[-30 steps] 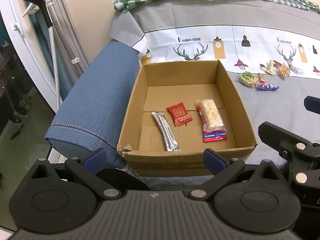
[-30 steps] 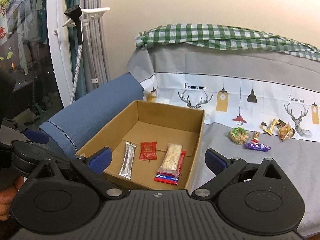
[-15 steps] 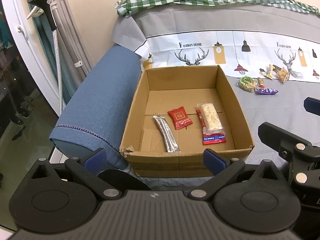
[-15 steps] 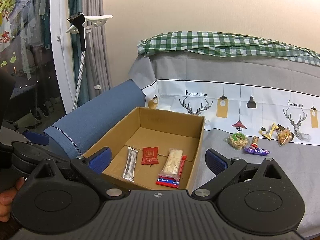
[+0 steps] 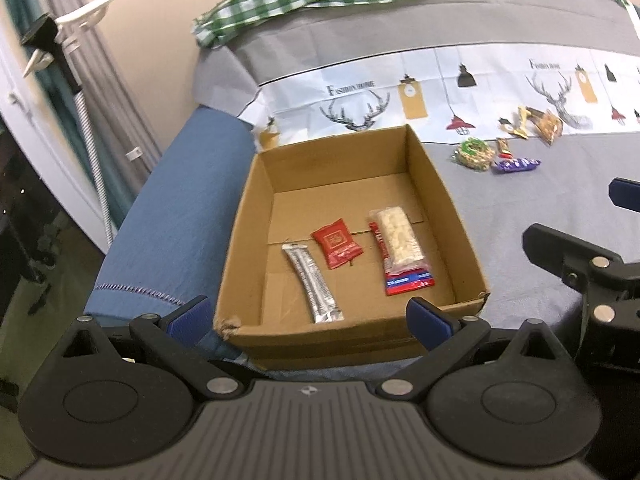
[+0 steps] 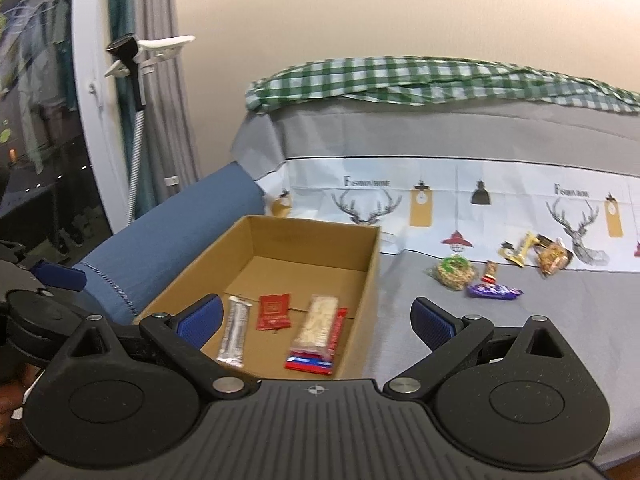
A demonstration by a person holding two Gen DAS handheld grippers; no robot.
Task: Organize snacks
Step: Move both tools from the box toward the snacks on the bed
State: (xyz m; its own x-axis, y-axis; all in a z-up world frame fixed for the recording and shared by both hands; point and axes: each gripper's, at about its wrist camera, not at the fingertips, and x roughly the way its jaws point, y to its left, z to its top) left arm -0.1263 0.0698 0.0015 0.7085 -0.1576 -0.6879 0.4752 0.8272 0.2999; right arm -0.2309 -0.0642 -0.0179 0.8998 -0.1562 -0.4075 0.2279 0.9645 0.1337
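The cardboard box (image 5: 352, 216) sits open on the grey sofa cover (image 5: 520, 216), its left wall just beside the blue armrest (image 5: 176, 224). Three snacks lie flat on its floor, apart from one another: a silver stick pack (image 5: 314, 282) on the left, a small red sachet (image 5: 336, 243) in the middle, and a clear pack of pale crackers (image 5: 400, 236) resting on top of a red-and-blue wrapper (image 5: 408, 282) on the right. The print on them is too small to read.

To the right of the box, well apart from it on the cover, is a loose cluster of snacks: a green round pack (image 6: 454, 270), a purple bar (image 6: 494, 291), a small red-tipped candy (image 6: 490, 271), a yellow wrapper (image 6: 520, 249) and a brown pack (image 6: 552, 258). Nothing lies between the box and this cluster.

Behind them the white band of the cover shows antlers, lamps and the words "FASHION HOME" (image 6: 366, 183). A green checked cloth (image 6: 420, 80) drapes along the sofa back. A garment steamer (image 6: 132, 56) stands at the far left by the curtain.

The left gripper (image 5: 308, 320) hovers at the near edge of the box, fingers spread wide and empty. The right gripper (image 6: 316, 322) is held level over the box's near right corner, also wide apart with nothing in it.
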